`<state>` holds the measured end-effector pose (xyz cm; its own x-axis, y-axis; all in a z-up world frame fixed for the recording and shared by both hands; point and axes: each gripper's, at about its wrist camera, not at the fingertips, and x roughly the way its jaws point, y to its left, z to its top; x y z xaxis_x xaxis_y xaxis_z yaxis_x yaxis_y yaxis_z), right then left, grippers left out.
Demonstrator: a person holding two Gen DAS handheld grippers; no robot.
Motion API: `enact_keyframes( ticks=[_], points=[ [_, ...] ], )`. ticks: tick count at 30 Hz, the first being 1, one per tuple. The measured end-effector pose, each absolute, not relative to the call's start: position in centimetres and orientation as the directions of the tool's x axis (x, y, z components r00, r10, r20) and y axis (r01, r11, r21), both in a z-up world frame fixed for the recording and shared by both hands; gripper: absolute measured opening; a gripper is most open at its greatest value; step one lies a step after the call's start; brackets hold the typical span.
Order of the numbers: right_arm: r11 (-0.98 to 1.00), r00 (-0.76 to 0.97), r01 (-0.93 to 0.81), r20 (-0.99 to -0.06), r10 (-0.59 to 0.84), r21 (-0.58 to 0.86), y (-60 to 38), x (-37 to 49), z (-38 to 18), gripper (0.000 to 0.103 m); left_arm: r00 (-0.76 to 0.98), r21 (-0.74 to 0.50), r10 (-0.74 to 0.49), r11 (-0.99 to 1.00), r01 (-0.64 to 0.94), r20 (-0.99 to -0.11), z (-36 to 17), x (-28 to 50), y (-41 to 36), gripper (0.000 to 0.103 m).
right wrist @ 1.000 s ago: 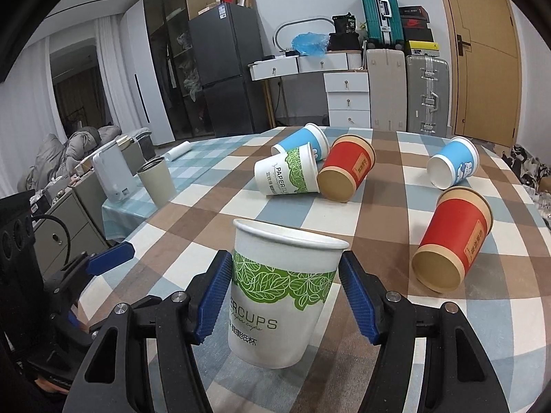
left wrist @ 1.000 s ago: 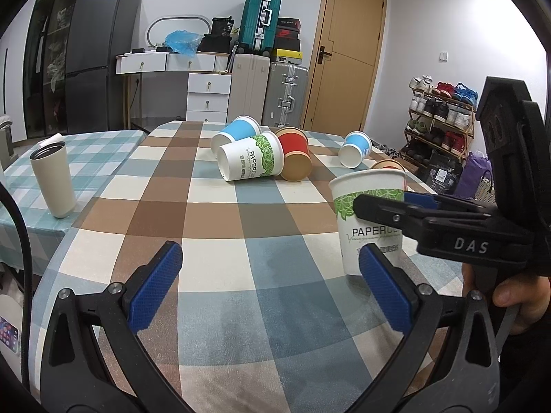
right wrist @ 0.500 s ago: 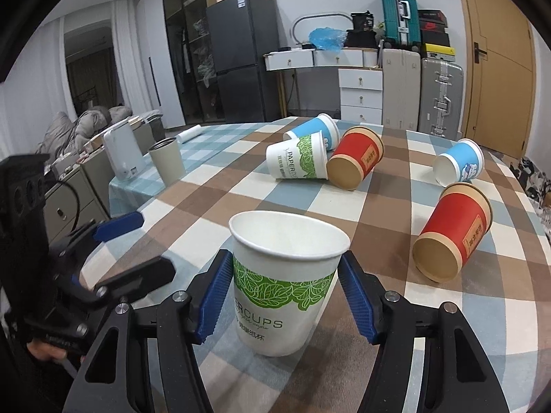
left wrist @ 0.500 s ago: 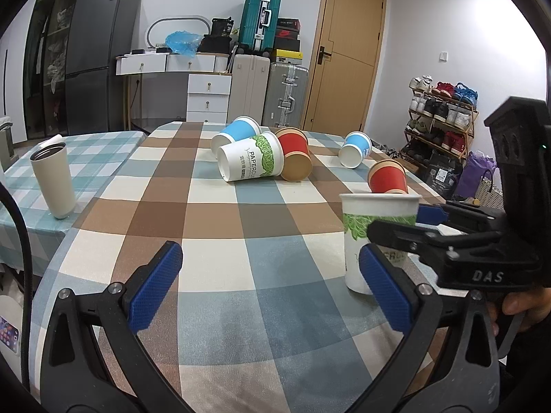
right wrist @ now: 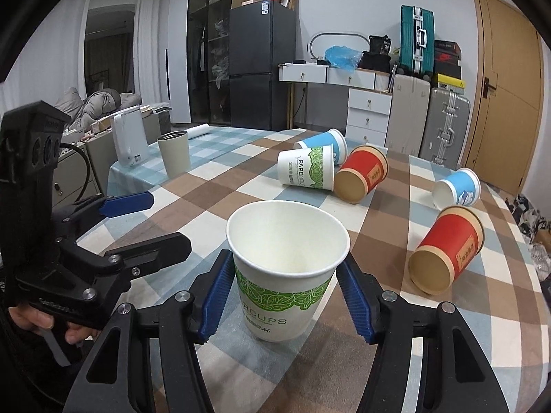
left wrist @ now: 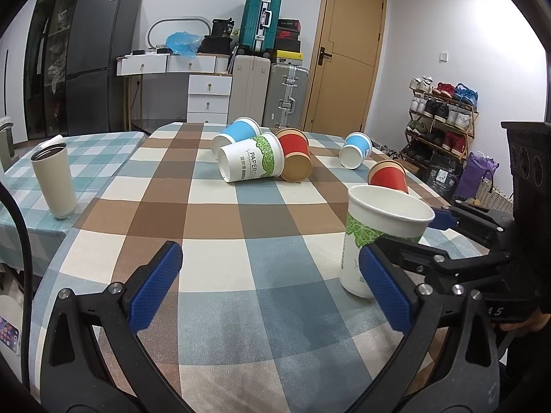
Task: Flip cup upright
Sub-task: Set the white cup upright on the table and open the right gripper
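Note:
A white paper cup with a green leaf band [right wrist: 287, 272] stands upright on the checked tablecloth [right wrist: 220, 192], mouth up. My right gripper [right wrist: 286, 294] is shut on the cup, one blue pad on each side. The cup also shows in the left wrist view [left wrist: 380, 237], with the right gripper [left wrist: 444, 237] around it. My left gripper [left wrist: 270, 290] is open and empty over the cloth, left of the cup; it shows in the right wrist view [right wrist: 137, 223].
Several cups lie on their sides farther back: a white-green one [left wrist: 251, 161], a blue one [left wrist: 236, 130], a red one [left wrist: 294, 156], a small blue one [left wrist: 354, 149] and a red one [right wrist: 447, 249]. A grey tumbler [left wrist: 53, 180] stands on the left table.
The right gripper has lowered the upright cup towards the cloth and drawn it nearer the front edge. The left gripper has stayed still and open.

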<state>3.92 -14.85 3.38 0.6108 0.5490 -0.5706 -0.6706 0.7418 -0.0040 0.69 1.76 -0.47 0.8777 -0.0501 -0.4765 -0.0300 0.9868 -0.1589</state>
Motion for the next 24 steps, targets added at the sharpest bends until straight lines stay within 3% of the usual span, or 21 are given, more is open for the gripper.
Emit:
enact_keyframes(
  ticks=[10,15,18,24],
  points=[
    [0.751,0.601,-0.66,-0.589,0.54,0.015,-15.2,4.7,3.1,0.065,0.879,-0.165,-0.05,0.986,-0.033,-0.475,-0.4,0.5,1.8,0.102],
    [0.746,0.589,-0.665,-0.592,0.551,0.033,-15.6,4.6,3.1,0.071,0.878,-0.167,-0.049,0.985,-0.035,-0.476,-0.4,0.5,1.8,0.102],
    [0.742,0.581,-0.668,-0.588,0.563,0.05,-16.0,4.6,3.2,0.077,0.878,-0.166,-0.05,0.986,-0.034,-0.476,-0.4,0.5,1.8,0.102],
    [0.743,0.594,-0.665,-0.553,0.585,0.072,-17.3,3.8,3.8,0.1,0.881,-0.152,-0.04,0.988,-0.036,-0.471,-0.3,0.2,1.7,0.102]
  ],
)
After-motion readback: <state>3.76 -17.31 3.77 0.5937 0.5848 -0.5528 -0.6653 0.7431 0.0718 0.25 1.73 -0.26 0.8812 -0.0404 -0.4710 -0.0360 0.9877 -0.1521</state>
